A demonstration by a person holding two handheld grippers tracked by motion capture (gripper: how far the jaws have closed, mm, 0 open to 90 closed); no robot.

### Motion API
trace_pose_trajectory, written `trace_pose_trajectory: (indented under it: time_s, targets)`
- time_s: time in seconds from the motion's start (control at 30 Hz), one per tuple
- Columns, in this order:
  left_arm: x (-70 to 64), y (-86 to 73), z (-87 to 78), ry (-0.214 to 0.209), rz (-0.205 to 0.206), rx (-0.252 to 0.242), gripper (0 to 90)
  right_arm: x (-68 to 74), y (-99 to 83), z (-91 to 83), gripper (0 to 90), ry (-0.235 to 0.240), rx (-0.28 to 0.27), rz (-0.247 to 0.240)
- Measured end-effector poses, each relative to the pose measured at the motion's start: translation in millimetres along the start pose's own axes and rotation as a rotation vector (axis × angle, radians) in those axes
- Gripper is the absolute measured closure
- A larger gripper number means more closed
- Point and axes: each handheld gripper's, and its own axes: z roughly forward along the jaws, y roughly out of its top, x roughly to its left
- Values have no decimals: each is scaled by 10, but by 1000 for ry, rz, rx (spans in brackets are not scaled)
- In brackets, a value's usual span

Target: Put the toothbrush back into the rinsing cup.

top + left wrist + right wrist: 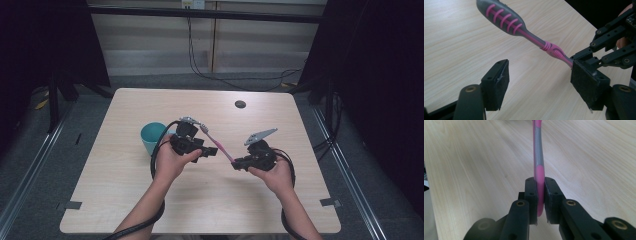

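Right gripper view: the right tongs [540, 195] are seen clenched on one end of a pink and grey toothbrush [537, 157], which is held above the desk [474, 157]. Farther off, the left tongs [539, 82] are spread wide apart beside the handle, grasping nothing. Beyond them, a teal cup [152, 136] is stood on the desk.
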Motion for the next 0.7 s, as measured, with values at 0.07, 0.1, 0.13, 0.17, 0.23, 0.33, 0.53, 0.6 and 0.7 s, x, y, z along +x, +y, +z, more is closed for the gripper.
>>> trace_pose_trajectory:
  time_s: [0.07,0.1,0.13,0.17,0.23,0.33,0.53,0.6,0.7]
  targets:
    - [-1,2,0,-2,-2,-3,336,3,5,3,819,8,-11,8]
    - [-5,5,1,-2,-4,-10,344,3,7,2,819,8,-13,6]
    - [-5,5,1,-2,-4,-10,352,3,7,2,819,8,-13,6]
    - [-2,7,-2,-1,-3,-11,371,5,9,4,819,15,-19,9]
    - [-1,10,-3,2,-12,-25,375,5,9,5,819,14,-20,9]
    - [5,14,-3,-1,-21,-38,401,10,0,14,819,21,-25,17]
    - [-15,39,-2,-7,-25,-63,441,20,-13,23,819,21,-28,18]
    - [-27,51,0,-10,-24,-65,446,27,-8,22,819,18,-30,16]
    - [-45,60,21,-7,-19,-63,491,40,1,26,819,16,-34,16]
